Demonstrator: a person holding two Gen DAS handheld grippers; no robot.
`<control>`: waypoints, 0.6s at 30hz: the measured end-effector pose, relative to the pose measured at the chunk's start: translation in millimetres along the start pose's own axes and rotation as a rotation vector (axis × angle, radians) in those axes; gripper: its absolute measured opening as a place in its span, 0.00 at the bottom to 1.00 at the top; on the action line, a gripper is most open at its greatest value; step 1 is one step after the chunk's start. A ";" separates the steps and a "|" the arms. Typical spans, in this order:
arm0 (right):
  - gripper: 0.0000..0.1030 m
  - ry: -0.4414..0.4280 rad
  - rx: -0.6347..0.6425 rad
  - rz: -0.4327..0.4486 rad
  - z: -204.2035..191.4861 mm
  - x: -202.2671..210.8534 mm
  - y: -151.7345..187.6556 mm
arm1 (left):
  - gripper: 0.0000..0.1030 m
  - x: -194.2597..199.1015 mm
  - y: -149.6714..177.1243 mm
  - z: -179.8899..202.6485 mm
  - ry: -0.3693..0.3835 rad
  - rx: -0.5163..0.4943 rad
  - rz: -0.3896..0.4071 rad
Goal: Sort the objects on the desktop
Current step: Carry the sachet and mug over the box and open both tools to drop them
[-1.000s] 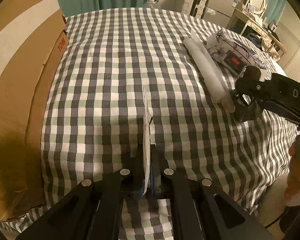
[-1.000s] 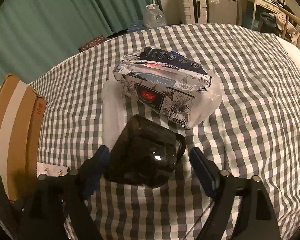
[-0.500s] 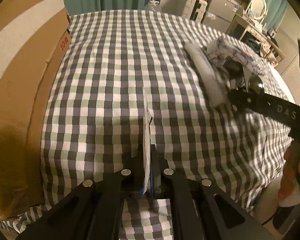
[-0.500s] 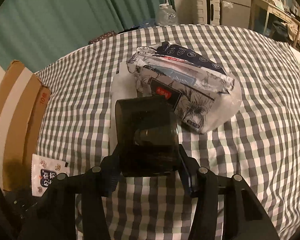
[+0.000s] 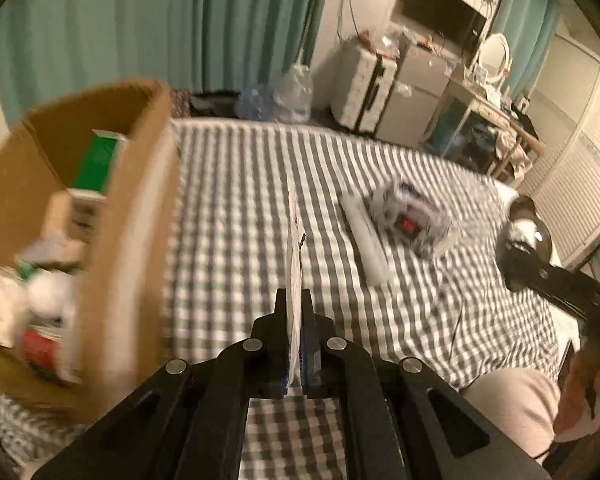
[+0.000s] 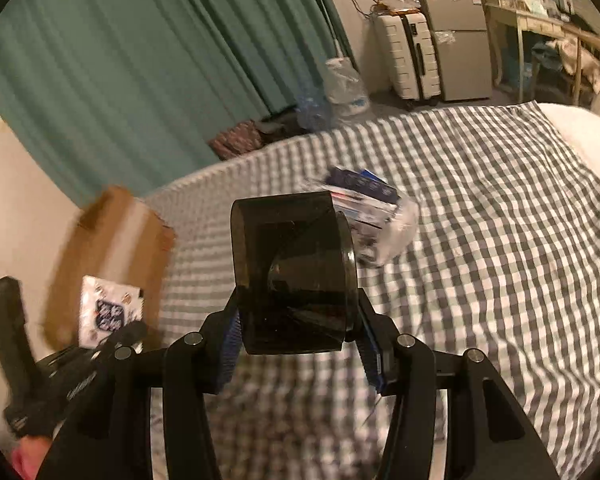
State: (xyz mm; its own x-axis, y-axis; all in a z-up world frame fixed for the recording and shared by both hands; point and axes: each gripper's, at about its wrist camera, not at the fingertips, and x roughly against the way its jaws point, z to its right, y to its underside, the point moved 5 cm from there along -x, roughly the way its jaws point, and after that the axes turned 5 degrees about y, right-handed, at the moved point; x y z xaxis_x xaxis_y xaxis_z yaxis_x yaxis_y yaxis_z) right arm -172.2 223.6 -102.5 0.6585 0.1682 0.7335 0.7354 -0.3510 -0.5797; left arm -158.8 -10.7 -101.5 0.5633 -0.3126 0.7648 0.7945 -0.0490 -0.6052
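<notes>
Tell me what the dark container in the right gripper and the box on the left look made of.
Dark container: likely smoky translucent plastic, glossy; highlights glint and inner shapes show through. Box: brown corrugated cardboard, matte, with raw-cut edges.

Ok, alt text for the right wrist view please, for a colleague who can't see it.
The right gripper holds a dark translucent container above a checkered cloth. Beyond lies a floral plastic pack; at left, the left gripper holds a white sachet by a cardboard box.
</notes>
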 end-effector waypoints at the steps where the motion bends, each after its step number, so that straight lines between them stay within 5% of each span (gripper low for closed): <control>1: 0.49 -0.023 -0.020 0.007 -2.2 9.1 -2.1 | 0.03 6.0 -7.4 -2.8 -0.012 0.007 0.010; 8: 0.49 -0.169 -0.012 0.062 -52.7 54.5 -20.1 | 0.03 65.9 -25.4 -36.4 -0.043 0.032 0.093; 18: 0.49 -0.432 0.056 -0.064 -154.1 50.9 -8.6 | 0.03 103.0 -38.1 -121.1 -0.129 0.127 0.146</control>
State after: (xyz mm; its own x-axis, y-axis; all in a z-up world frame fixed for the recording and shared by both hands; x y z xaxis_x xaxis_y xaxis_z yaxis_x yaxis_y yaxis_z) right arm -169.6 93.3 -5.5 0.6089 0.5616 0.5601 0.7766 -0.2786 -0.5650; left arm -158.5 -155.9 -26.3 0.6924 -0.1836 0.6978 0.7199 0.1103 -0.6853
